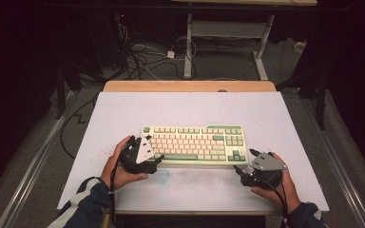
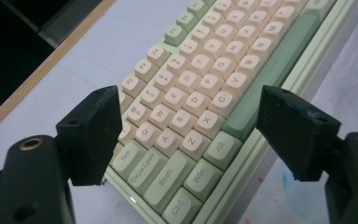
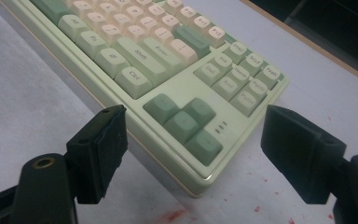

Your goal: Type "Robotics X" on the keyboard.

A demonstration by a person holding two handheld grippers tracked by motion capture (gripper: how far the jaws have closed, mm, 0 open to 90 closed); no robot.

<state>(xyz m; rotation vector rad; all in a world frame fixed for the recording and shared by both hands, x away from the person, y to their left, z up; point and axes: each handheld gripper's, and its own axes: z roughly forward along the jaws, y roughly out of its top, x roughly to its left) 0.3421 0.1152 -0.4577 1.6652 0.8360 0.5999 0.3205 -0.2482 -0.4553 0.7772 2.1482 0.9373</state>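
Keyboard: the keyboard [image 1: 193, 144] lies flat on the white table cover [image 1: 123, 114], near the table's front edge and about mid-width. Cream letter keys, green modifiers, green spacebar [image 2: 270, 77].

Left corner: in your left gripper view the Ctrl, Win and Shift keys sit low between the jaws; the near-left corner of the keyboard points at you.

Right corner: in your right gripper view the green arrow keys [image 3: 184, 122] and the keyboard's near-right corner lie between the jaws.

Left gripper: your left gripper [image 1: 155, 163] sits at the keyboard's near-left corner, jaws spread wide, one on each side of that corner. Pads not pressing on anything.

Right gripper: your right gripper [image 1: 245, 161] sits just off the near-right corner, jaws spread wide, nothing pinched. Whether a jaw touches the case, you cannot tell.

Hands: your left hand [image 1: 119, 164] and right hand [image 1: 278, 185] each wrap a gripper body; striped sleeves enter from below.

Table cover: faint red specks [image 3: 261, 205] and a pale blue smudge [image 1: 164, 175] in front of the keyboard.

Beyond: wooden table edge [image 1: 190, 86], then cables on the floor [image 1: 142, 59].
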